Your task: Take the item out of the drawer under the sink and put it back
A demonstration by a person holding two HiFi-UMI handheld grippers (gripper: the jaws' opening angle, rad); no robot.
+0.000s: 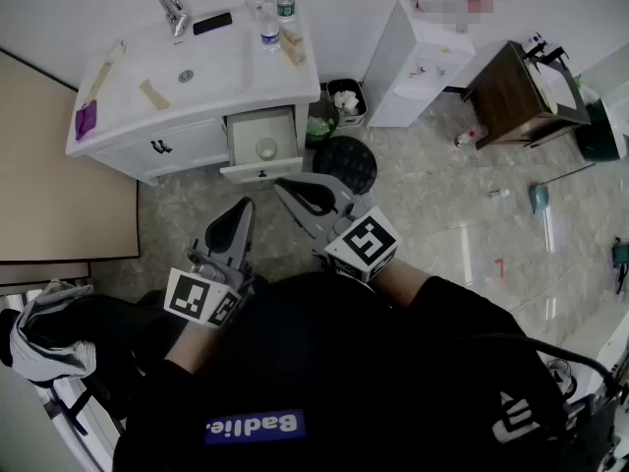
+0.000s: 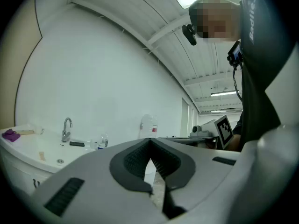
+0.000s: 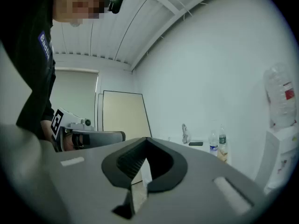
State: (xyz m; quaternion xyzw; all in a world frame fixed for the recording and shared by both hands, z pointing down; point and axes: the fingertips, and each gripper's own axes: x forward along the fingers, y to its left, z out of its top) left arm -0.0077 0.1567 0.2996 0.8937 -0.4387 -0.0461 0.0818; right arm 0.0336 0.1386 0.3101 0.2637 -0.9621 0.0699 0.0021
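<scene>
Head view looked down on a white sink cabinet (image 1: 128, 131) in the upper left of the frame. Its drawer (image 1: 257, 170) was pulled open, a little left of the middle of the frame. A small round pale item (image 1: 266, 148) lay inside the drawer, near the front. What the item was could not be told.

The left gripper (image 1: 243, 207) was in the lower middle of the frame, below the drawer and apart from it. The right gripper (image 1: 282, 187) was just beside it, a bit higher, and also apart from the drawer. In the left gripper view the two jaws were pressed together at the tips, with nothing between them. In the right gripper view the jaws were together too, and empty.

On top of the cabinet were a tap (image 1: 174, 13), a dark phone (image 1: 212, 24), two water bottles (image 1: 269, 29) and a purple cloth (image 1: 85, 121). A small bin (image 1: 345, 99) stood to the right of the cabinet. A round black stool (image 1: 344, 163) stood on the floor just right of the open drawer.
</scene>
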